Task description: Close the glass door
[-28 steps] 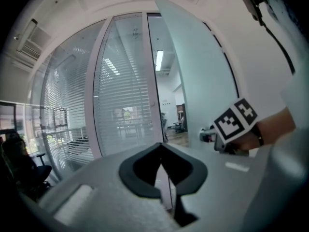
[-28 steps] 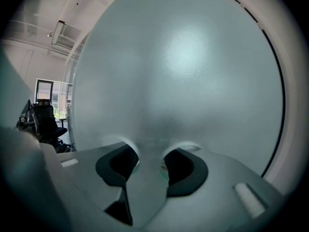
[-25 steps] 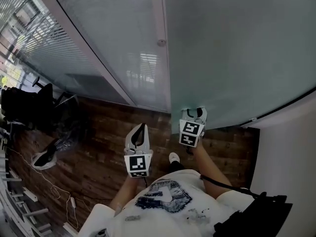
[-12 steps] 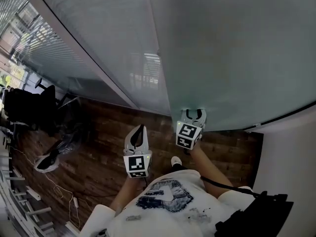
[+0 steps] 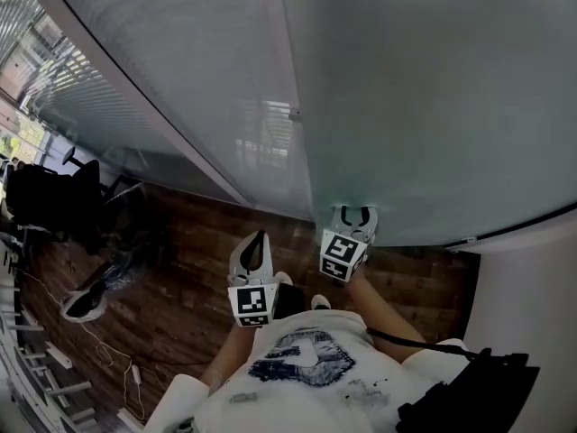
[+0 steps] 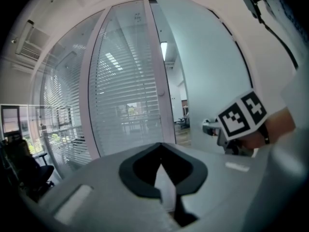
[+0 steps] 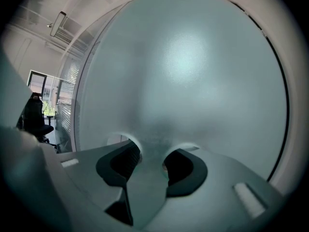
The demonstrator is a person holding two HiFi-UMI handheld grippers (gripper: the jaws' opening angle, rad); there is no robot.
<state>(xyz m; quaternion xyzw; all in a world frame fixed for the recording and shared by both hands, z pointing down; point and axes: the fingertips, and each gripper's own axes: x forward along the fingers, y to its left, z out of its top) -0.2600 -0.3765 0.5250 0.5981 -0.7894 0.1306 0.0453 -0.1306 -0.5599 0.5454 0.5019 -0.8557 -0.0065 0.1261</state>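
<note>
Slippage is risked: the right gripper point(image 5: 357, 211), jaws spread and closing on nothing, is set against the smooth door point(image 5: 424, 88), ajar straight ahead, so its push could be lost. The left gripper point(image 5: 260, 238) is held clear, jaws pressed together.

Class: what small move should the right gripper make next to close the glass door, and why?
Probably push the right gripper forward against the glass door: its closing jaws hold nothing, tips at the glass, and a gap shows beside the door frame.
</note>
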